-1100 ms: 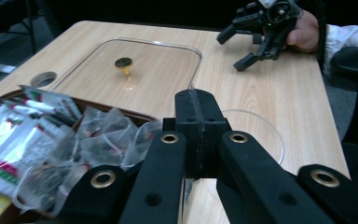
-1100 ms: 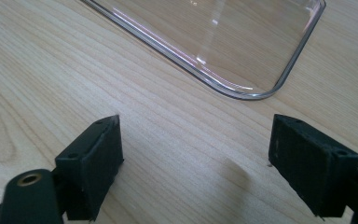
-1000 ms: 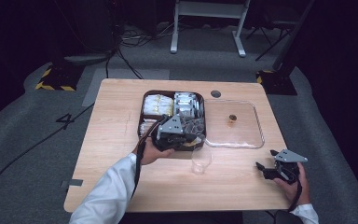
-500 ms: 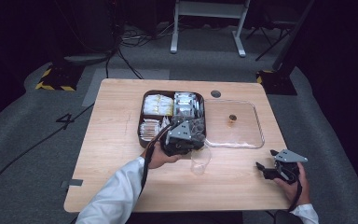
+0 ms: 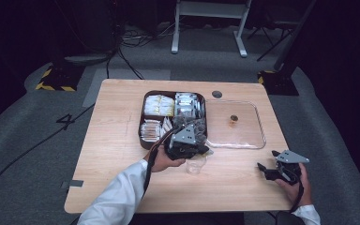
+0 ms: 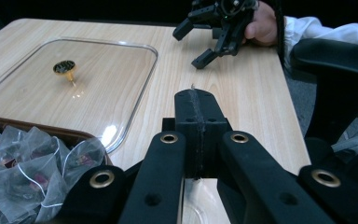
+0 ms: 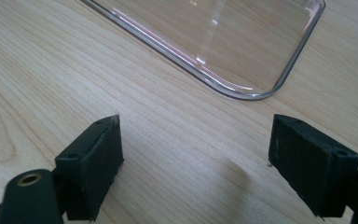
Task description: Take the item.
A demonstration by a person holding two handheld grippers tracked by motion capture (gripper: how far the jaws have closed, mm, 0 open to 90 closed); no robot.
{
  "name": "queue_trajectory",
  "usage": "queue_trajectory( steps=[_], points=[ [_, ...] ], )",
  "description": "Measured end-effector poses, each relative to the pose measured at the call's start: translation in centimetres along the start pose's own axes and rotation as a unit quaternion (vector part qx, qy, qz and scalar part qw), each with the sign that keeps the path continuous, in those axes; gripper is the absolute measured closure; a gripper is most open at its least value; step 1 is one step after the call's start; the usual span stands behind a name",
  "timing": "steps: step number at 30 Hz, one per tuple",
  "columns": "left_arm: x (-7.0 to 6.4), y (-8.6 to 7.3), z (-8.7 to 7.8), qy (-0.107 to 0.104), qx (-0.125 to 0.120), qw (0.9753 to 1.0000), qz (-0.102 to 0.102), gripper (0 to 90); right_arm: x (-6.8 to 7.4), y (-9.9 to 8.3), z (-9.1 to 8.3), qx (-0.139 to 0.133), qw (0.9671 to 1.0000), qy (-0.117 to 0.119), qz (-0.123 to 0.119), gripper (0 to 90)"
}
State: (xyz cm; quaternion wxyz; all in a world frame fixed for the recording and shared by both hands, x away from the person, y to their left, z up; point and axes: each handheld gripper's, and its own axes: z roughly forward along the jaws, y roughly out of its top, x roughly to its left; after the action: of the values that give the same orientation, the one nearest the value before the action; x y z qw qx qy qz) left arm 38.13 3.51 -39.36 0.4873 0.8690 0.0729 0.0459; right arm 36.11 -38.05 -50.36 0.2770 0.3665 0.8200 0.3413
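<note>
Left gripper (image 5: 205, 151) pressed shut on a barely visible string above clear cup (image 5: 195, 166), beside brown tray (image 5: 143, 138) of tea bags (image 6: 37, 158); right gripper (image 7: 193, 163) spread wide, idle near clear lid (image 5: 258, 136); probable step: lowering into cup, calling for careful centring.

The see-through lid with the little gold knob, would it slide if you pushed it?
Probably yes: the clear lid lies flat on smooth wood. It looks stiff, not floppy, and likely light. Its gold knob seems the easiest place to grab.
</note>
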Motion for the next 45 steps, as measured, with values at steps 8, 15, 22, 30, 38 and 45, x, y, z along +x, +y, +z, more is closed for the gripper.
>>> queue_trajectory(
  steps=[8,15,22,30,38,45],
  points=[
    [0.1,-1.3,0.5,-0.003,0.019,0.9997,-0.014,88.7,0.0,0.0,0.0,0.000,1.0000,0.000,0.000,17.8],
    [0.8,-2.3,0.9,0.001,0.034,0.9989,-0.032,78.3,0.0,0.0,0.0,0.000,1.0000,0.000,0.000,17.8],
    [0.9,-2.4,0.8,0.006,0.036,0.9989,-0.031,75.6,0.0,0.0,0.0,0.000,1.0000,0.000,0.000,17.8],
    [1.3,-2.3,0.0,0.031,0.037,0.9986,-0.023,65.1,0.0,0.0,0.0,0.000,1.0000,0.000,0.001,17.8],
    [1.5,-2.4,-1.3,0.071,0.059,0.9954,-0.025,41.7,0.0,0.0,0.0,0.000,1.0000,0.000,0.001,17.8],
    [1.6,-2.8,-2.0,0.097,0.073,0.9920,-0.033,27.3,0.0,0.0,0.0,0.000,1.0000,0.000,0.001,17.8]
  ],
)
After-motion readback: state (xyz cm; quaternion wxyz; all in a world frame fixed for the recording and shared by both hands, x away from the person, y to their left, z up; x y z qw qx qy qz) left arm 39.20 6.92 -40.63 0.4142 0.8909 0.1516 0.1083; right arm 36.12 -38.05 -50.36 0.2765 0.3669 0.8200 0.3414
